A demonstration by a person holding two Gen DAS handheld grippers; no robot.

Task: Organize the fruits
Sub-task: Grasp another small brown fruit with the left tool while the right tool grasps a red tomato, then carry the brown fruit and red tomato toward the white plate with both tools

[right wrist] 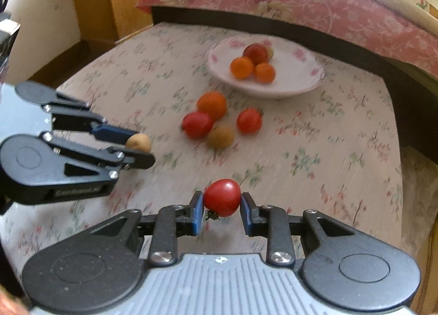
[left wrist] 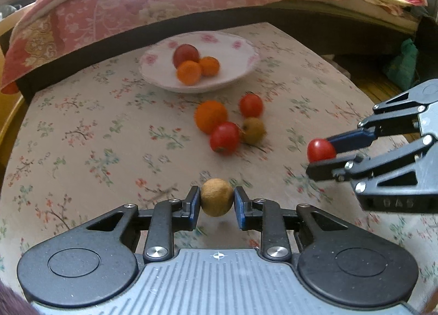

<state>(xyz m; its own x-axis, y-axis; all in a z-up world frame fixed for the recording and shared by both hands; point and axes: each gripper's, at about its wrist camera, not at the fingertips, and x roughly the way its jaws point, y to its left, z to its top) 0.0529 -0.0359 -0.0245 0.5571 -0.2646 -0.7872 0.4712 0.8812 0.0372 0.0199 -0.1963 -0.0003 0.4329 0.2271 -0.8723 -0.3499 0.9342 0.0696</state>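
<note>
Floral cotton cloth, pale with small sprigs, covers the worktop and carries every item listed.

Item 1: white ceramic bowl with pink flower print, at the far side of the worktop beside a dark bed frame. Holds one dark red round fruit and two small oranges, touching one another. Judged to be the collection point.

Item 2: loose cluster on the cloth, just in front of the bowl: one larger orange, two red tomatoes, one tan-brown round fruit. Close together, not yet sorted.

Item 3: left hand-held gripper, blue pads clamped on a tan rough-skinned round fruit, lifted clear of the cloth. Pinched across its middle, likely to keep it from rolling out.

Item 4: right hand-held gripper, clamped on a red tomato with its green stalk end turned down, also held above the cloth.

Both loads sit near the worktop's front edge, well apart from the bowl; transfer judged pending. Some motion blur.
</note>
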